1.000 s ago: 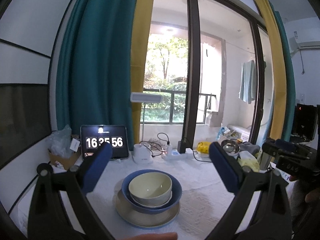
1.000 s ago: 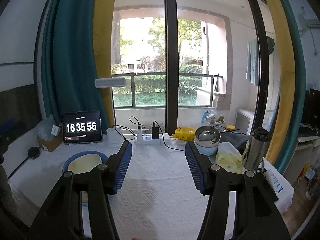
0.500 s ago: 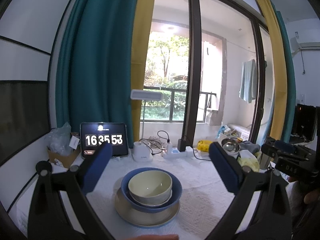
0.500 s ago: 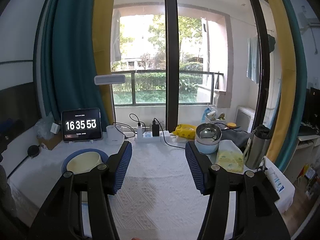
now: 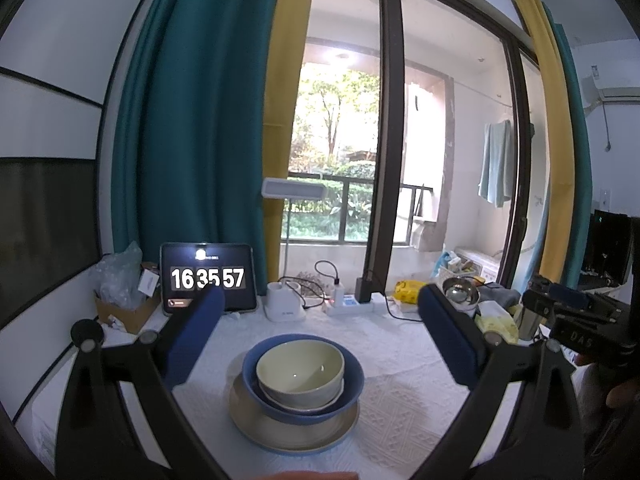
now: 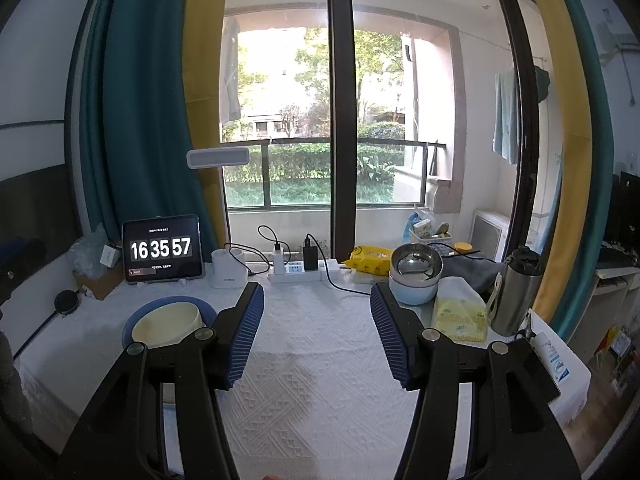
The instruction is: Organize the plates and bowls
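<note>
A stack is observed on the white-clothed tabletop: a cream bowl nested in a blue bowl, which sits on a beige plate. The left claw is held with its fingers wide apart, one to each side of the stack, touching nothing. The right claw is likewise parted and empty over bare cloth, with the stack to its left. A clock tablet stands at the far left.
</note>
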